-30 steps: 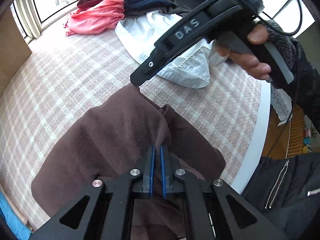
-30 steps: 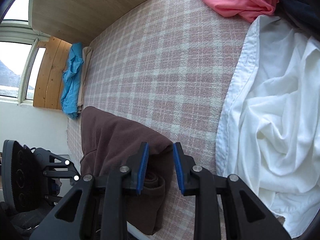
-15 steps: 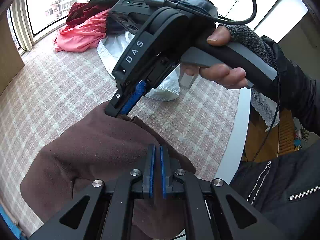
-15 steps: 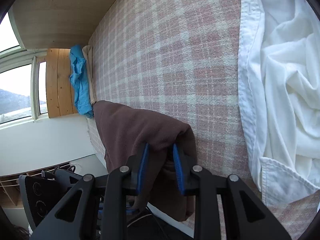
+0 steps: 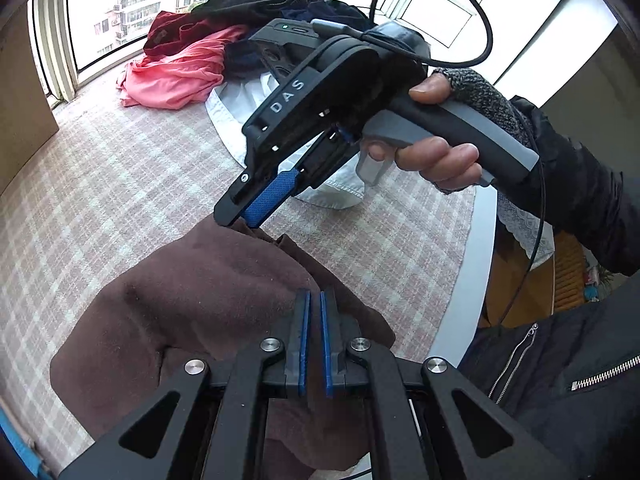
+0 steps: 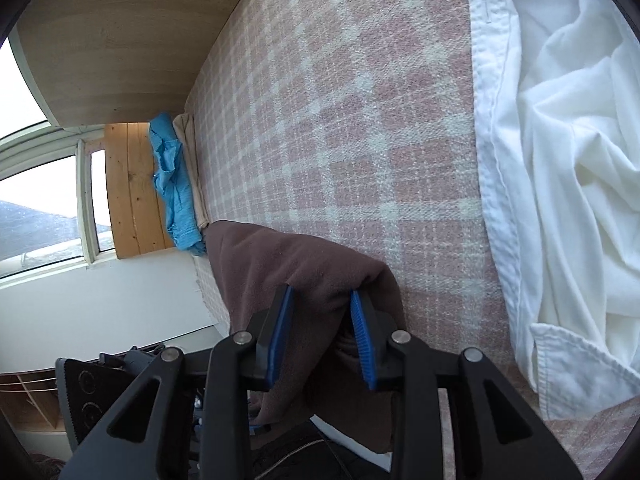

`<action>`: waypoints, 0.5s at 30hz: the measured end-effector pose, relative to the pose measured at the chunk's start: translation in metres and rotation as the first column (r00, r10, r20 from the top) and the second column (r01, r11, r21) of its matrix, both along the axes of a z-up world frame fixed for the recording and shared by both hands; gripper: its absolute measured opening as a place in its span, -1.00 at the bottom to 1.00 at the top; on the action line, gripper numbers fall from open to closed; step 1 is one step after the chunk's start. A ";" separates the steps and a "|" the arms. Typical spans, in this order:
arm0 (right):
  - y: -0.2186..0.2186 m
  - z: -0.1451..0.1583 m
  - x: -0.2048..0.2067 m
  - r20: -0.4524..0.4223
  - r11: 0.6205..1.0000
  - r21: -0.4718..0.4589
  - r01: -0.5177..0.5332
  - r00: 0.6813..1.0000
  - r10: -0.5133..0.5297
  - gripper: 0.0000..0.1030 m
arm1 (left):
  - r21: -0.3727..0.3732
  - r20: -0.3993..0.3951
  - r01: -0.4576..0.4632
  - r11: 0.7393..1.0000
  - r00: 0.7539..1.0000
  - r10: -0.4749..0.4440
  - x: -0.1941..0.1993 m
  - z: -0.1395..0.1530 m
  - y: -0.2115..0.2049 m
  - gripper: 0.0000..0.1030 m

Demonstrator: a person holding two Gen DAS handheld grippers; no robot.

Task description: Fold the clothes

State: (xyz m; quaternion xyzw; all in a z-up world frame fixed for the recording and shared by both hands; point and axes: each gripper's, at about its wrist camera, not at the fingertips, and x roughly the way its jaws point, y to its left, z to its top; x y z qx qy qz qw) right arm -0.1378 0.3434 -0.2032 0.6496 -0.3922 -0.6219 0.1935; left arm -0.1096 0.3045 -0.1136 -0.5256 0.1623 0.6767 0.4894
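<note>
Our right gripper jaws have just widened around the brown garment; left gripper jaws pinch it nearly closed, mid-fold.

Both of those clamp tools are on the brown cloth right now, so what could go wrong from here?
The right hand-held gripper, jaws just widened, has only a fold of the brown garment between them; it may slip. The garment overhangs the table edge and could slide off. The white shirt lies close and could get snagged.
</note>
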 end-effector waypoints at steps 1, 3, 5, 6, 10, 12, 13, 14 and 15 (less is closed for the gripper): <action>-0.003 0.004 -0.001 -0.038 0.999 0.036 -0.010 0.999 0.011 -0.58 | 0.000 0.001 0.002 1.000 1.000 -0.002 0.001 -0.001 0.001 -0.90; -0.008 0.012 -0.001 -0.093 0.993 0.114 -0.030 0.995 0.041 -0.77 | 0.000 0.011 -0.001 1.000 1.000 0.001 0.001 -0.005 0.002 -0.90; -0.005 0.019 -0.002 -0.134 0.983 0.180 -0.030 0.989 0.055 -0.84 | 0.004 0.019 0.006 1.000 1.000 -0.006 0.004 -0.009 0.005 -0.91; -0.006 0.024 -0.003 -0.162 0.969 0.242 -0.041 0.983 0.082 -0.87 | 0.012 0.023 0.014 1.000 1.000 -0.014 0.006 -0.010 0.008 -0.91; -0.011 0.028 -0.015 -0.206 0.794 0.605 -0.058 0.952 0.226 -0.98 | 0.028 0.101 0.058 0.998 0.993 -0.060 0.017 -0.039 0.028 -0.89; 0.002 0.025 -0.016 -0.191 0.870 0.491 -0.036 0.970 0.148 -0.97 | -0.065 0.082 0.088 0.994 0.993 -0.083 0.034 -0.063 0.035 -0.89; 0.005 0.036 -0.012 -0.231 0.866 0.500 -0.013 0.962 0.148 -0.97 | -0.058 0.073 0.091 0.994 0.994 -0.086 0.039 -0.059 0.031 -0.88; 0.005 0.047 -0.008 -0.268 0.859 0.511 0.001 0.950 0.158 -0.97 | -0.036 0.069 0.090 0.995 0.994 -0.087 0.042 -0.051 0.025 -0.87; -0.001 0.058 -0.002 -0.297 0.848 0.530 -0.002 0.936 0.189 -0.94 | -0.009 0.075 0.059 0.998 0.995 -0.059 0.043 -0.041 0.010 -0.86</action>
